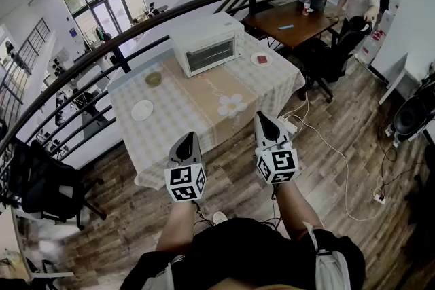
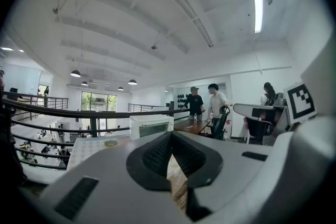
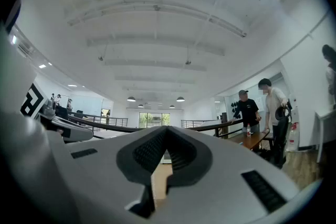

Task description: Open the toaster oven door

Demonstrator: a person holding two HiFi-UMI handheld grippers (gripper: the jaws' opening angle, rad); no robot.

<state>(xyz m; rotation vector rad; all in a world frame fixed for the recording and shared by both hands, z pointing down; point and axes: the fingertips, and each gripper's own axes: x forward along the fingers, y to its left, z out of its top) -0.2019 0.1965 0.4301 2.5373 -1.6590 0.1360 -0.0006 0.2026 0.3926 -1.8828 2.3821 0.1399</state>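
Note:
A white toaster oven (image 1: 206, 44) stands at the far side of a table (image 1: 173, 119) with a checked cloth and a beige runner; its glass door faces me and is closed. My left gripper (image 1: 185, 138) and right gripper (image 1: 264, 117) hover over the wooden floor short of the table's near edge, well away from the oven. Both are shut with nothing in them. In the left gripper view the oven (image 2: 151, 126) shows just above the closed jaws (image 2: 169, 136). The right gripper's closed jaws (image 3: 167, 132) hide nearly all of the oven.
On the cloth lie a white plate (image 1: 142, 109), a small bowl (image 1: 153, 79) and a plate with something red (image 1: 261, 60). A dark railing (image 1: 136, 30) curves behind the table. Two people stand at a brown table (image 1: 299, 20) by an office chair (image 1: 336, 51). Cables (image 1: 340, 166) trail across the floor.

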